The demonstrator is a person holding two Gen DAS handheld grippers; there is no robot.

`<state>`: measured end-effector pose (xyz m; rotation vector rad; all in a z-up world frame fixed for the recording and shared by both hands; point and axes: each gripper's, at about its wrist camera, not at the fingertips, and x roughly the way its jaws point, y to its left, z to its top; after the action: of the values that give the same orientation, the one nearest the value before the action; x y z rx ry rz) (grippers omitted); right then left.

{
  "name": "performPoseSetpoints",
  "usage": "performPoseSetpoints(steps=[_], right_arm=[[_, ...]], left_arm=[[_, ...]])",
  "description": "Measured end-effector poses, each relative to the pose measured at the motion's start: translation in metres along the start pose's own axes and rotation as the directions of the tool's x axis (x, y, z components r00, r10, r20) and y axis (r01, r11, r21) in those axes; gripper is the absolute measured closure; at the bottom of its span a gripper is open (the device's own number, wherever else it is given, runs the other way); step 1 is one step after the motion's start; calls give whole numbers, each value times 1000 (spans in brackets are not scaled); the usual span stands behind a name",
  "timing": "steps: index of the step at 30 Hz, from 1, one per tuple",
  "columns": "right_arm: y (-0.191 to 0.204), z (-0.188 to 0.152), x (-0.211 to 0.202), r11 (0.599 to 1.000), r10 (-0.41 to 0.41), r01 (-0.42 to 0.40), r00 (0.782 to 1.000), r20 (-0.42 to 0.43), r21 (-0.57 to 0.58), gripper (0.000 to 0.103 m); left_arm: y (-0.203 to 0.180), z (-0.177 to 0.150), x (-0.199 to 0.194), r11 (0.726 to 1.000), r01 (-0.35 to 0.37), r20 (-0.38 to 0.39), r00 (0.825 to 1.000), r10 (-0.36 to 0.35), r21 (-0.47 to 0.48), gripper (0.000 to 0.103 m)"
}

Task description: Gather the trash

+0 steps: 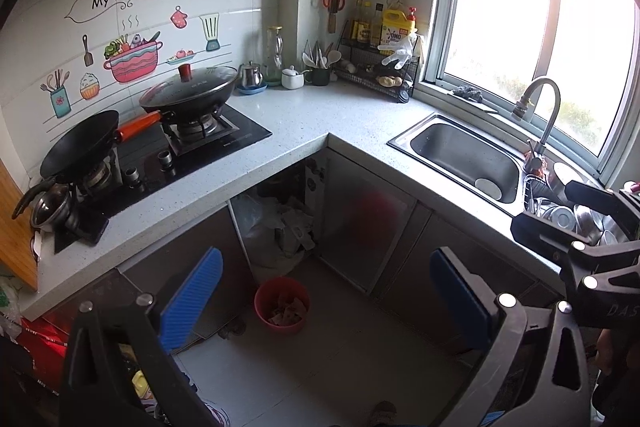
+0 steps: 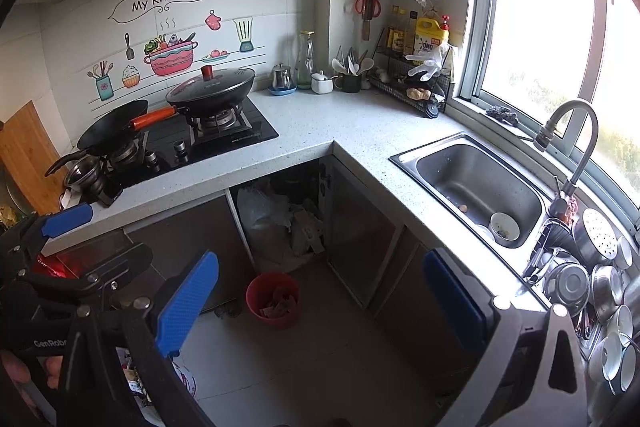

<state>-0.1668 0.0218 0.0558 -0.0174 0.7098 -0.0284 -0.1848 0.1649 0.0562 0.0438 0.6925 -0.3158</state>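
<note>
A red trash bin (image 1: 282,303) with paper scraps inside stands on the floor in the corner under the L-shaped countertop (image 1: 304,115); it also shows in the right wrist view (image 2: 273,298). Behind it, crumpled white bags and paper (image 1: 280,227) fill an open cabinet bay, also visible in the right wrist view (image 2: 284,223). My left gripper (image 1: 326,301) is open and empty, held high above the floor in front of the bin. My right gripper (image 2: 320,303) is open and empty, at about the same height. Each gripper shows at the edge of the other's view.
A gas stove (image 1: 160,151) with two woks sits at the left. A steel sink (image 1: 464,155) with a faucet (image 1: 540,107) sits at the right below the window, a bowl (image 2: 504,227) in it. A dish rack (image 2: 592,279) holds steel bowls. A bottle rack (image 1: 376,67) stands at the back.
</note>
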Motion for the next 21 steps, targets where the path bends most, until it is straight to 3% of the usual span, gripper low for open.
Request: performPoseSetpoints(steps=[21], right_arm=[[2,0,-1,1000,-3,3,1000,-8,3,1]], left_arm=[[9,-1,0,1000,22,13,1000,-22,-1,0]])
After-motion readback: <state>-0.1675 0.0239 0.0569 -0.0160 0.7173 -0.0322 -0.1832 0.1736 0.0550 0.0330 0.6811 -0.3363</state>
